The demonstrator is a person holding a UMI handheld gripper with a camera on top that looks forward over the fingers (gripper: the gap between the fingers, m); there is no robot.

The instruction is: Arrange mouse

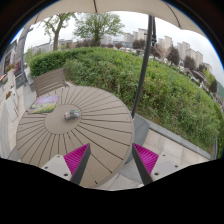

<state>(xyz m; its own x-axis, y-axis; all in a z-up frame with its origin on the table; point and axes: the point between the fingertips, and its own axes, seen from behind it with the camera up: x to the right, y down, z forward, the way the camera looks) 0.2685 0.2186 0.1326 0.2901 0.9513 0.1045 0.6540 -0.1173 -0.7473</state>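
On the far left, a wooden bench (48, 80) stands at the back edge of a round wooden table (85, 135) made of long slats. A flat pale green thing (42, 108) lies on the left part of the table, near the bench; it may be a mat, but it is too small to be sure. Near the middle of the table sits the mouse (72, 115), a small grey shape, a little to the right of the green thing and well apart from the gripper (112, 158). The gripper is open, with its two pink pads (76, 157) spread wide and nothing between them. It hangs over the near side of the table, and the mouse is far beyond the fingers and a bit to their left. To do this step well, I think the gripper should go forward and a little left, keep its fingers wide, and come down so one finger is on each long side of the mouse. Then it should close slowly, because a mouse is smooth and round and could slip out. It may need to go onto the green thing, so a low, gentle lift looks best. To the right, a dark pole (147, 62) rises from beside the table, and behind it is a big green hedge (150, 85) with trees and houses far away. No words, brands or labels can be read on anything here.
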